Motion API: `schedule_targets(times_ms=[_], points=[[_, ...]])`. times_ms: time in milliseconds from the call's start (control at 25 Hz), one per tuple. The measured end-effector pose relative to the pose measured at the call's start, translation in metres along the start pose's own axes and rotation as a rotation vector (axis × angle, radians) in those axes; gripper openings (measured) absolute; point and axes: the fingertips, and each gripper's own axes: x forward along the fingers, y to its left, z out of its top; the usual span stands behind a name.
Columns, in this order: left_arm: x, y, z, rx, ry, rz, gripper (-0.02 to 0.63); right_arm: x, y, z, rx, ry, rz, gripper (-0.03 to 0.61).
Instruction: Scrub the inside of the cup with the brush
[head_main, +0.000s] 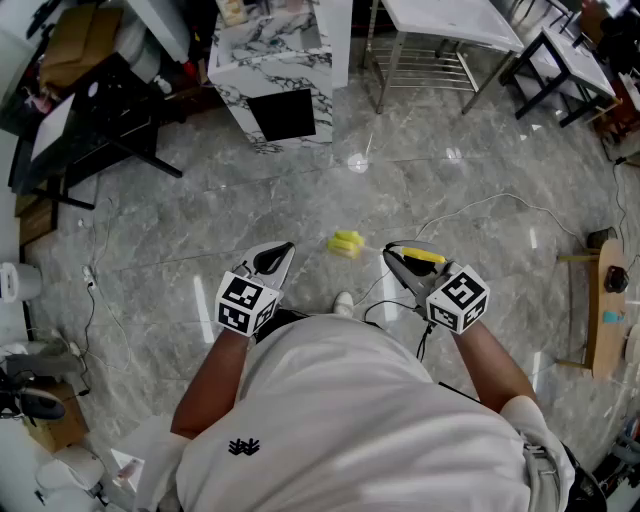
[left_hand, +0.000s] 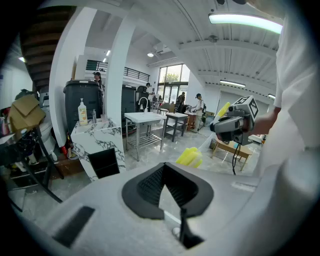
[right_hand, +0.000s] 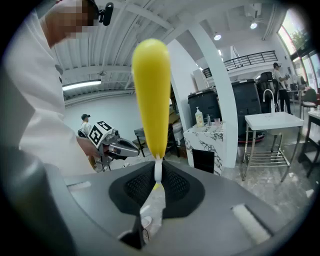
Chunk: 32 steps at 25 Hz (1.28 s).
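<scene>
I stand on a grey stone floor with both grippers held out in front of me. My right gripper (head_main: 392, 254) (right_hand: 158, 171) is shut on the thin white stem of the brush. The brush's yellow handle (right_hand: 151, 95) (head_main: 425, 256) rises over the gripper, and its yellow sponge head (head_main: 346, 243) (left_hand: 190, 157) sticks out past the jaws toward the left gripper. My left gripper (head_main: 283, 252) (left_hand: 164, 170) is shut with nothing between its jaws, a short way left of the sponge head. No cup shows in any view.
A white marble-patterned cabinet (head_main: 270, 60) (left_hand: 95, 142) stands ahead, with a metal table (head_main: 440, 30) to its right. Black tables (head_main: 560, 70) and a wooden bench (head_main: 605, 310) are at the right. A cable (head_main: 480, 205) runs across the floor.
</scene>
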Motion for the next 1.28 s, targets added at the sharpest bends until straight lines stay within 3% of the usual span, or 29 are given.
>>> schedule_targets(times_ms=[320, 520, 680, 840, 1280], points=[[0.014, 0.008, 0.015, 0.039, 0.014, -0.003, 0.02, 0.007, -0.016, 0.0, 0.053, -0.052, -0.012, 0.044], [0.013, 0.041, 0.022, 0.017, -0.036, -0.034, 0.17, 0.046, -0.009, 0.009, 0.032, -0.036, 0.014, 0.044], [-0.001, 0.098, 0.025, -0.016, -0.092, -0.053, 0.218, 0.095, -0.005, 0.024, 0.022, -0.017, -0.023, 0.044], [-0.021, 0.173, 0.029, 0.003, -0.105, -0.061, 0.252, 0.156, -0.004, 0.054, 0.051, -0.018, -0.074, 0.044], [-0.055, 0.342, 0.019, 0.027, -0.098, -0.121, 0.25, 0.303, 0.011, 0.121, 0.038, -0.006, -0.188, 0.044]])
